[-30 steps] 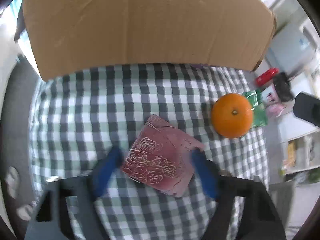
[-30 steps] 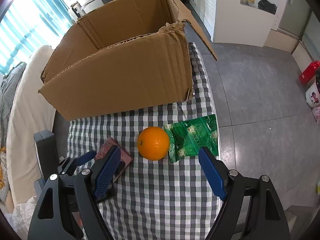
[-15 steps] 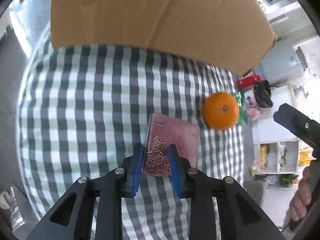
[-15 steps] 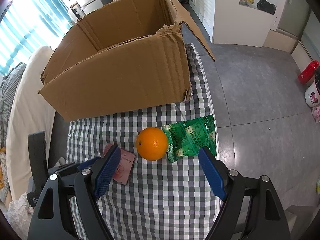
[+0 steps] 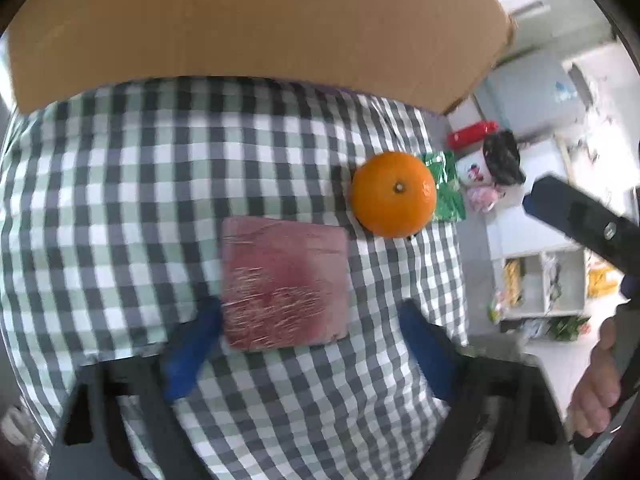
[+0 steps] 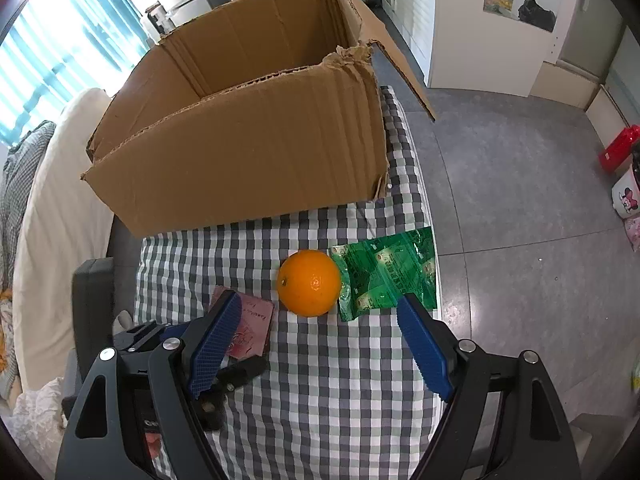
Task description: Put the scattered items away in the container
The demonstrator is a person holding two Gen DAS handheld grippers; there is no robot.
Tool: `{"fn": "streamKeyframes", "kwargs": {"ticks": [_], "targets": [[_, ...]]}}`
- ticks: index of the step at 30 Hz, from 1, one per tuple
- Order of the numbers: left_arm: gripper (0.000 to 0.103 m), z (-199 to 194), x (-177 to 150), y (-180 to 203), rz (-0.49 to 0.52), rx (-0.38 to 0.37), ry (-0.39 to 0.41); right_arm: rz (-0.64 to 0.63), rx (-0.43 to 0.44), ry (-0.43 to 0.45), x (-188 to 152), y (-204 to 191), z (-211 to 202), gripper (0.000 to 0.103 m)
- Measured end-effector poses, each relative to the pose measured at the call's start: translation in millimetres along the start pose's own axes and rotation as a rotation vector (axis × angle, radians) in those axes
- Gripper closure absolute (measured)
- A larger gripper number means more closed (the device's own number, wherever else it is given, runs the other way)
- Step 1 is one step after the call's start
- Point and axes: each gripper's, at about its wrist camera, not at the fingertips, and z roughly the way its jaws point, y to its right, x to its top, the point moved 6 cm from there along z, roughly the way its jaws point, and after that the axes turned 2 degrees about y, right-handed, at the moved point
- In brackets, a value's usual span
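Note:
A red rose-patterned booklet (image 5: 284,284) lies flat on the checked cloth (image 5: 120,200). My left gripper (image 5: 308,344) is open, its blue fingers on either side of the booklet's near edge. An orange (image 5: 394,194) sits to the right, with a green packet (image 5: 448,194) behind it. The open cardboard box (image 5: 248,28) stands beyond. In the right wrist view my right gripper (image 6: 320,340) is open and empty, above the cloth in front of the orange (image 6: 309,282) and the green packet (image 6: 386,274). The booklet (image 6: 252,328) shows partly behind its left finger.
The cardboard box (image 6: 240,148) fills the far half of the table; its right flap hangs out. The table's right edge drops to a grey floor (image 6: 520,200) with a red container (image 6: 618,148) and a white mug (image 6: 626,196). A white cushion (image 6: 60,184) lies left.
My left gripper had closed on the booklet half a second ago; now its fingers are spread apart and the booklet lies flat, blurred by motion. The right gripper has barely moved.

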Motion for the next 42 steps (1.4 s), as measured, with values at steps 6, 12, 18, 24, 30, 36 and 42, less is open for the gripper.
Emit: {"fn": "streamKeyframes", "kwargs": {"ticks": [6,12,18,24,30,36,42], "targets": [[0.084,-13,-13,-22,-0.016,-0.024,-0.030,0.004,0.004,0.006,1,3,0,0.023],[0.086,-2,-10,-12,-0.028,-0.027,-0.016,-0.001,0.004,-0.001,1,6,2,0.023],[0.103,1,-9,-7,-0.042,-0.036,0.003,-0.002,0.006,-0.005,0,8,2,0.023],[0.101,11,-8,6,-0.060,-0.055,-0.013,-0.009,0.012,-0.009,-1,11,1,0.023],[0.035,3,-13,10,0.012,0.055,0.022,-0.016,0.009,-0.013,-4,13,1,0.023],[0.022,7,-11,29,0.042,0.074,0.042,-0.015,0.003,-0.016,-5,18,3,0.023],[0.022,26,-5,52,0.094,0.218,0.050,-0.019,-0.005,-0.017,-4,26,1,0.023]]}}
